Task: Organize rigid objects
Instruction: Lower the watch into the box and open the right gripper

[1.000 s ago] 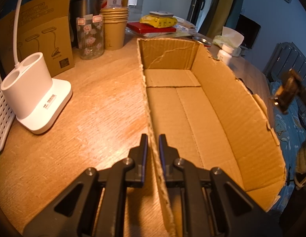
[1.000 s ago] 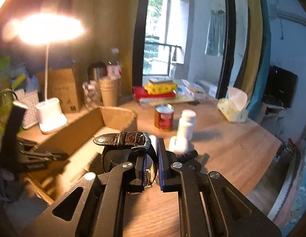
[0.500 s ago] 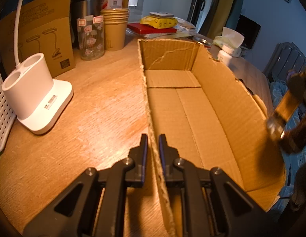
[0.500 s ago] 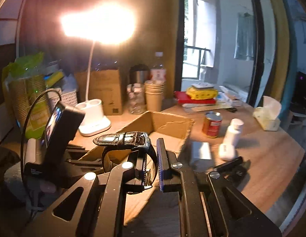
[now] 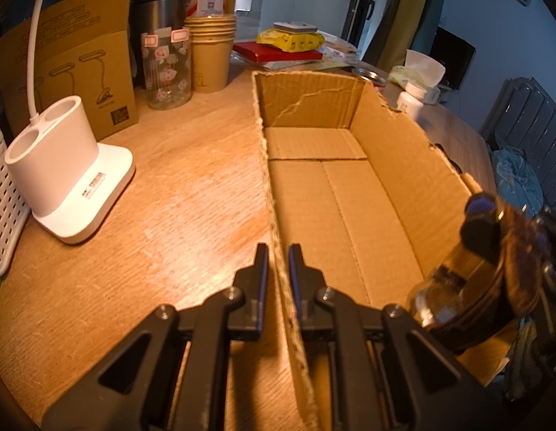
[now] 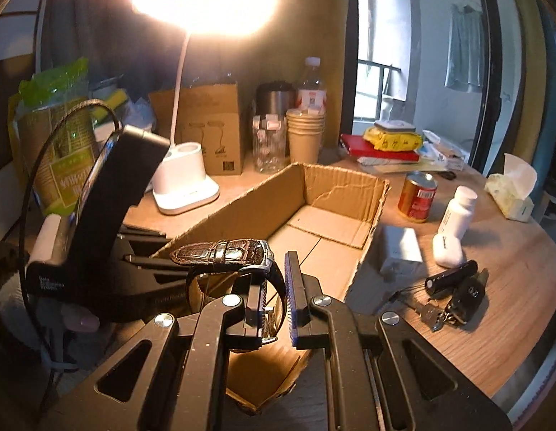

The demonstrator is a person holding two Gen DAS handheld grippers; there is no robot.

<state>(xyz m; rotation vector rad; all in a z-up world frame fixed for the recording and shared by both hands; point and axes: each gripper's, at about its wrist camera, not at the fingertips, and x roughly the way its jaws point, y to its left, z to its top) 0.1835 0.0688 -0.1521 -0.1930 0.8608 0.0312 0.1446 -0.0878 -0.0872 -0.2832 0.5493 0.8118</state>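
Warm lamplight falls across a wooden tabletop [image 5: 141, 222] crowded with clutter, and the cardboard box [image 5: 335, 208] at its middle serves as the landmark. Its floor shows nothing inside. The left gripper [image 5: 278, 262] straddles the box's near side wall, its 2 fingers [image 5: 260, 269] clenched on the torn cardboard edge, apparently steadying it.

The right gripper [image 6: 276, 287] hangs over the box's near end, its fingers closed on a wristwatch [image 6: 234, 255] with a brown embossed leather strap and a metal case. The hold appears to be at the looped band near the case, with the strap arching above the fingertips. From the left wrist view the watch [image 5: 482, 276] shows blurred beside the box's right wall.

I judge the watch light but uneven: a stiff, smooth case that could slip, a crystal that may scratch or crack, and a pliant strap that can sag or twist. Gripping across the band close to the case seems safest, and a low release onto the box floor would spare the glass.

Right of the box lie a red can [image 6: 418, 197], a white bottle [image 6: 457, 213] and keys [image 6: 453, 298].
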